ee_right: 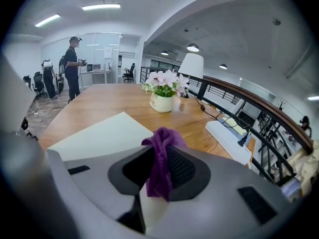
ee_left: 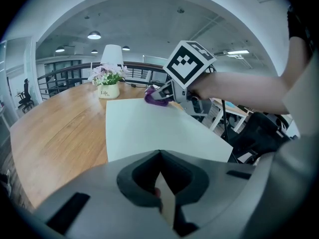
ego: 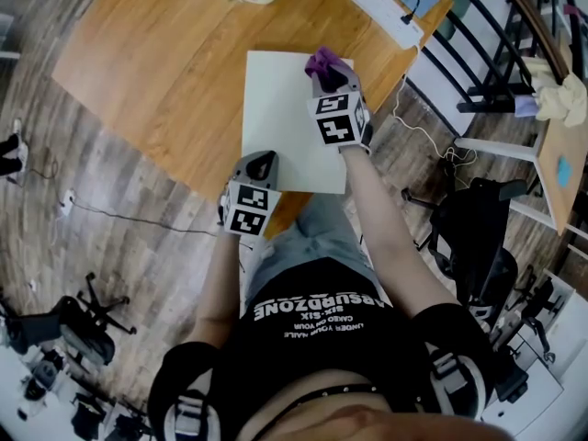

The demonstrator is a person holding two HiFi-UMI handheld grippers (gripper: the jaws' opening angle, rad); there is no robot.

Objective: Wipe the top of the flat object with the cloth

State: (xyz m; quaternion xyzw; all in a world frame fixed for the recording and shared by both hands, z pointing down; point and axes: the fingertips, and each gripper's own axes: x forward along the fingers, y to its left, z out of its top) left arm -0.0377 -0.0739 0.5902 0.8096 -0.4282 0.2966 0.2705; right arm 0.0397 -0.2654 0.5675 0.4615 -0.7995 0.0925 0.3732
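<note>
Pinching purple cloth (ego: 323,62), right tool (ego: 329,79) over white board (ego: 280,118); left tool (ego: 260,163) clamps its corner; pot (ee_right: 162,102): "Life".

Purple on pale cream, over warm wood.
The cloth (ego: 323,62) is deep purple; the sheet (ego: 285,118) is plain pale cream, with no pattern. The table (ego: 156,72) is honey-brown wood with fine grain. The left gripper (ego: 260,162) and right gripper (ego: 327,70) are grey, their cubes marked with black-and-white squares. The flowers (ee_right: 164,78) are pink and white in a cream pot (ee_right: 162,102). The shirt (ego: 322,338) is black with white lettering.
</note>
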